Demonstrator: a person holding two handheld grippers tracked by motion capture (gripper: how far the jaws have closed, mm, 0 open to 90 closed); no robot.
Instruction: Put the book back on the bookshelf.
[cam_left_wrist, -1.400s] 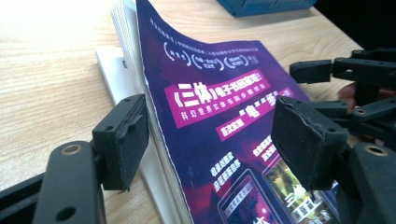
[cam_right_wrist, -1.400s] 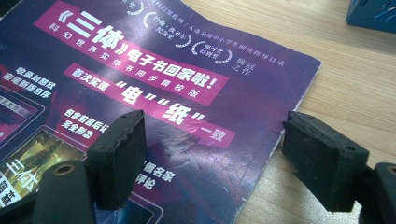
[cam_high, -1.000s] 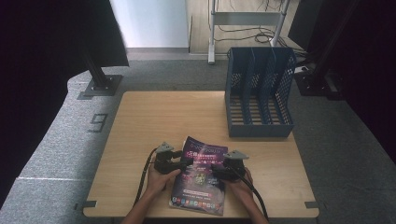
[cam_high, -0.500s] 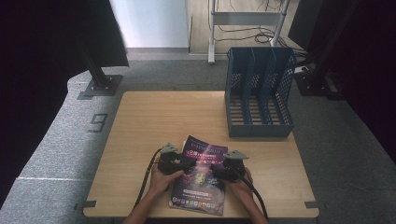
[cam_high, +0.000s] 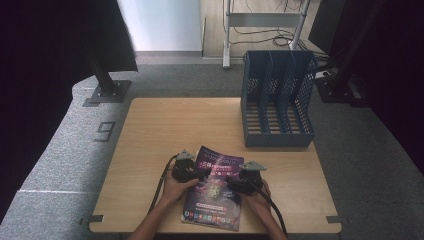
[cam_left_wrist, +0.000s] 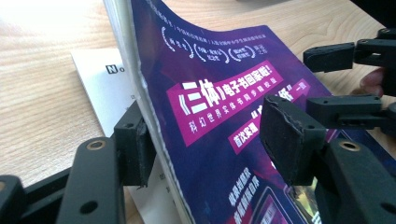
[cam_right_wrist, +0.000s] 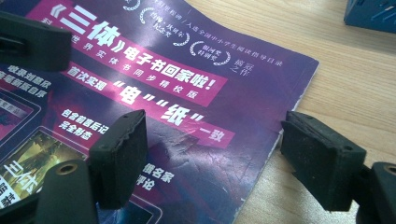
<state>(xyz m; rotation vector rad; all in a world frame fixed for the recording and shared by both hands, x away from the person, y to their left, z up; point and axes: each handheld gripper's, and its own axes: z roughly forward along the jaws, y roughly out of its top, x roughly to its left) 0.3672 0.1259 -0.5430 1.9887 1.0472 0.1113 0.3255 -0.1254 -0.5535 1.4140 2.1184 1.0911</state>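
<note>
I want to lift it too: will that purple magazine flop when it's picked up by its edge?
Probably floppy: the magazine cover already curves up where the left gripper, jaws just closing, lifts its edge. It looks thin, so likely light. The glossy cover may slip.

Wooden table (cam_high: 165, 135) — light grain, rectangular. Blue mesh file rack (cam_high: 277, 97) stands upright at its far right corner, with several open slots. Grey carpet (cam_high: 65, 165) bears a dark numeral marking (cam_high: 105, 131) — left of the table. Metal stand (cam_high: 260, 25) beyond.
</note>
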